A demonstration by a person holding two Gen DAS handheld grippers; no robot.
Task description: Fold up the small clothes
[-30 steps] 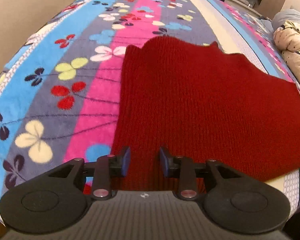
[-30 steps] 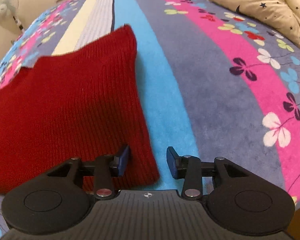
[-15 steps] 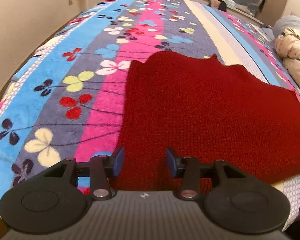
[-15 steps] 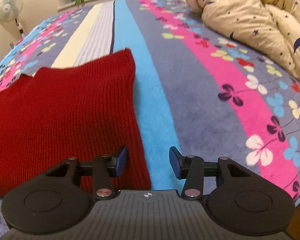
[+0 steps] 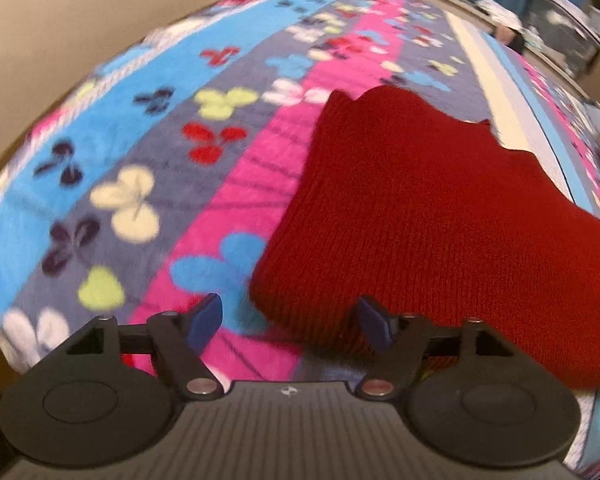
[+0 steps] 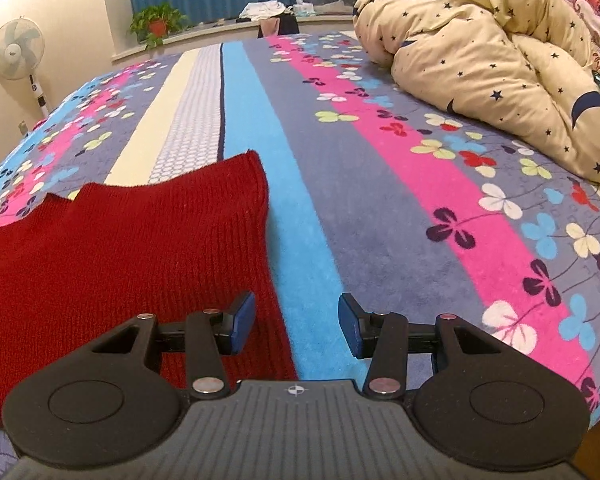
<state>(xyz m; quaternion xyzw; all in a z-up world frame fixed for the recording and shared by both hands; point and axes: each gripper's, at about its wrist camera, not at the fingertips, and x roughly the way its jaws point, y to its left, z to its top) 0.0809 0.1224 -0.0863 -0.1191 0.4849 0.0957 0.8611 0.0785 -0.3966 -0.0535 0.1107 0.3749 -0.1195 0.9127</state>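
In the left wrist view, we hold the left gripper (image 5: 290,322) over the near edge of the striped, flowered blanket (image 5: 140,152). Its jaws are spreading apart, and the near left corner of the red knitted garment (image 5: 432,216) lies below and between them, but the pads do not press on it. The garment lies flat on the blanket, running away to the right and far side. The picture is somewhat blurred.

In the right wrist view, we see the right gripper (image 6: 296,326) with its jaws parted and nothing pinched. The garment (image 6: 120,256) lies to the left, its right edge passing under the left pad, while the right pad hangs over a blue stripe of the blanket (image 6: 380,208). A star-patterned quilt (image 6: 492,64) is bunched at the far right, and a fan (image 6: 17,54) and a potted plant (image 6: 156,24) stand at the far left.
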